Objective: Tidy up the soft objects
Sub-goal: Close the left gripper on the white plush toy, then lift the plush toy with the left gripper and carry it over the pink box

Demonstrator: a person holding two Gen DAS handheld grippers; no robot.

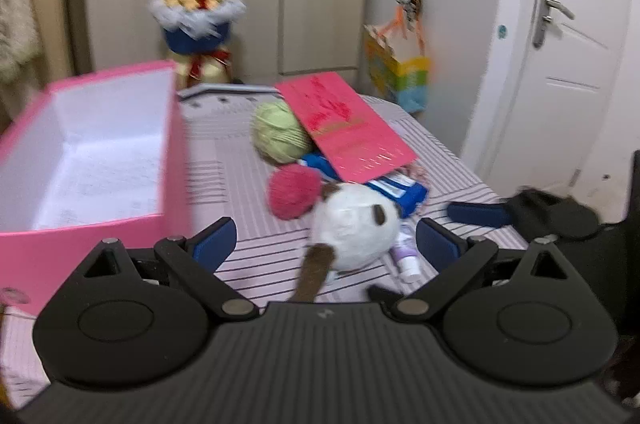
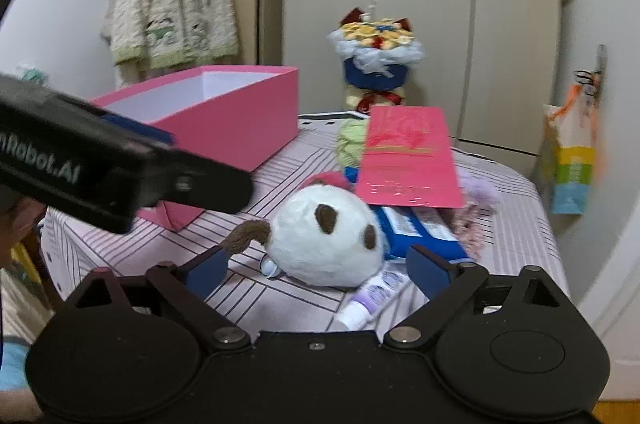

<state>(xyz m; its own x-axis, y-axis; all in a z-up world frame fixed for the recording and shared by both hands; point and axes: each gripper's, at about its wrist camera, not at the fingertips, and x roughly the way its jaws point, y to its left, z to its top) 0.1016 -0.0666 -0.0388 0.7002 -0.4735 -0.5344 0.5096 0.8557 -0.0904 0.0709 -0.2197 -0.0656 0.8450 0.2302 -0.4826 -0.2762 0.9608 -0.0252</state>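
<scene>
A white plush toy (image 1: 356, 228) (image 2: 324, 244) with brown patches lies on the striped cloth just ahead of both grippers. Behind it sit a pink yarn ball (image 1: 294, 194) (image 2: 330, 180) and a green yarn ball (image 1: 278, 132) (image 2: 350, 140). An open pink box (image 1: 172, 152) (image 2: 224, 120) with nothing inside stands to the left. My left gripper (image 1: 326, 244) is open, the plush in line with its gap and untouched. My right gripper (image 2: 318, 266) is open too, close in front of the plush. A lilac fluffy thing (image 2: 478, 190) peeks out on the right.
A red card (image 1: 348, 128) (image 2: 408, 156) leans over a blue packet (image 1: 400, 192) (image 2: 416, 228). A small purple tube (image 1: 406, 256) (image 2: 372, 300) lies beside the plush. A bouquet (image 2: 376, 52), a paper bag (image 2: 572, 164) and cupboards stand behind; a cardigan (image 2: 172, 4) hangs left.
</scene>
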